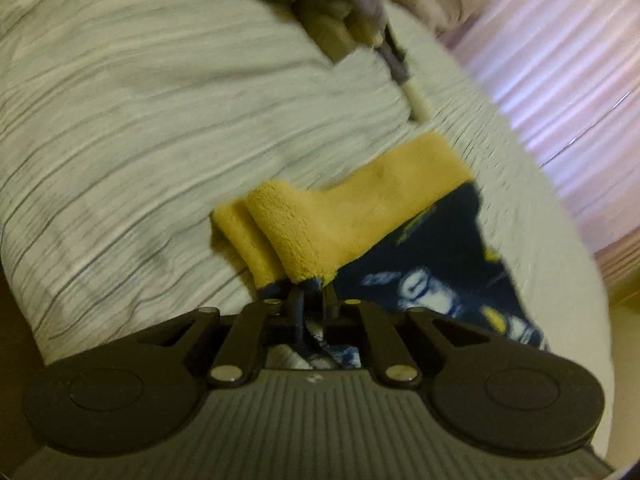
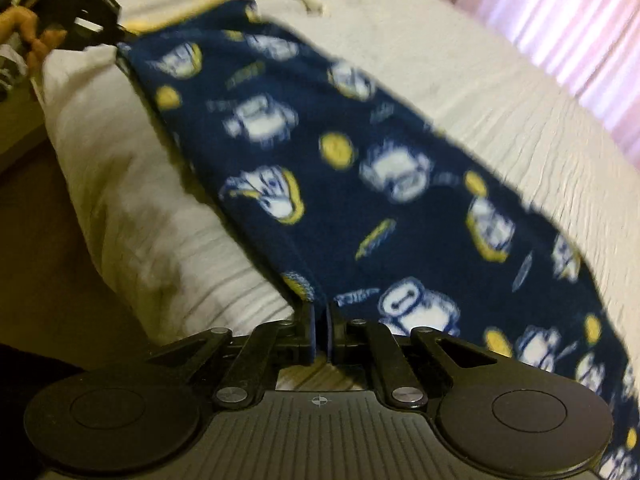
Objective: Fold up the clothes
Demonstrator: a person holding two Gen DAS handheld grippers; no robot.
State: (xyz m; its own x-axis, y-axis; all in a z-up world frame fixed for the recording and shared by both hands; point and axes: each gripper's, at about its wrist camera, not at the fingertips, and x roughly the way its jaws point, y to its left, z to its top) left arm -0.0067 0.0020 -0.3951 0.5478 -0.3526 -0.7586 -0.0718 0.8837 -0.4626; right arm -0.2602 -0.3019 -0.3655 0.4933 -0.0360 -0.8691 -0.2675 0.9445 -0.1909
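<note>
A navy fleece garment (image 2: pixel 360 168) with white robot figures and yellow spots lies stretched across a white ribbed bedspread (image 2: pixel 500 92). Its yellow cuff (image 1: pixel 340 216) shows in the left wrist view beside the navy print (image 1: pixel 440 264). My left gripper (image 1: pixel 310 296) is shut on the cloth at the cuff end. My right gripper (image 2: pixel 320 312) is shut on the garment's near edge. The left gripper (image 2: pixel 116 38) also shows in the right wrist view at the garment's far corner, held by a hand (image 2: pixel 36 36).
A heap of other clothes (image 1: pixel 332 8) lies at the far side of the bed. Pink curtains (image 1: pixel 560 80) hang on the right. The bed's edge and brown floor (image 2: pixel 48 240) are at the left of the right wrist view.
</note>
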